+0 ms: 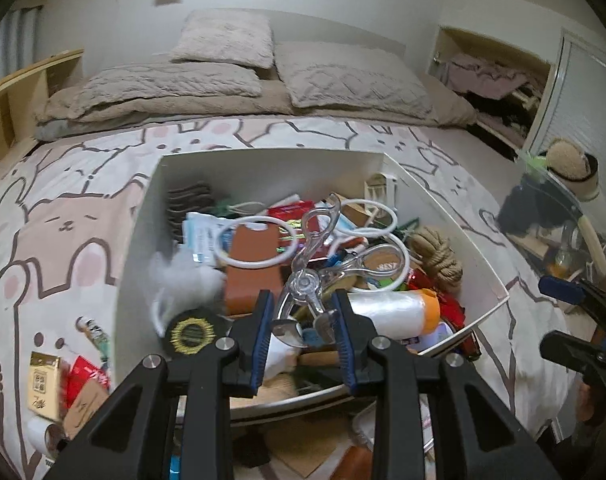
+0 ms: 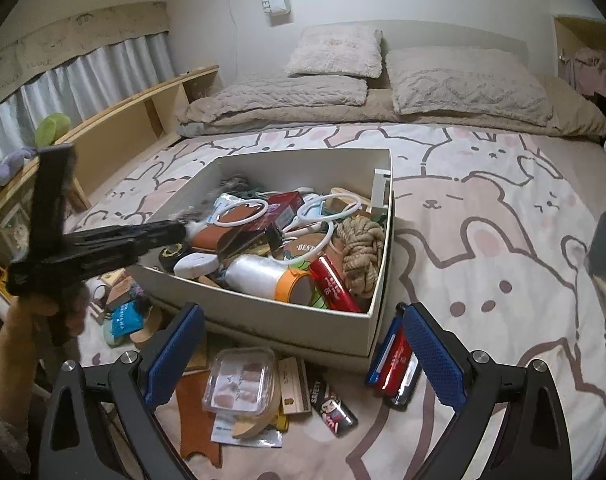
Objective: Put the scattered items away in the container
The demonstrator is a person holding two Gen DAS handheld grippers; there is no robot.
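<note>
A white box point(image 1: 143, 216) on the bed holds many items; it also shows in the right wrist view point(image 2: 303, 320). My left gripper point(image 1: 305, 332) is over the box's near side, its pads half apart with the clear plastic tongs point(image 1: 309, 276) between them; I cannot tell if they grip. A fluffy white item point(image 1: 183, 276) blurs at its left. My right gripper point(image 2: 303, 356) is open and empty above loose items in front of the box: a clear lidded case point(image 2: 239, 380), a small can point(image 2: 335, 410), a red and blue pack point(image 2: 395, 364). The left gripper point(image 2: 175, 228) shows reaching into the box.
More loose items lie left of the box: a tan packet point(image 1: 43, 384), a red wrapper point(image 1: 83, 376), a blue pouch point(image 2: 123, 320). Pillows point(image 2: 463, 84) lie at the bed's head. A wooden shelf point(image 2: 135, 120) runs along the left. A glass side table point(image 1: 559, 200) stands at right.
</note>
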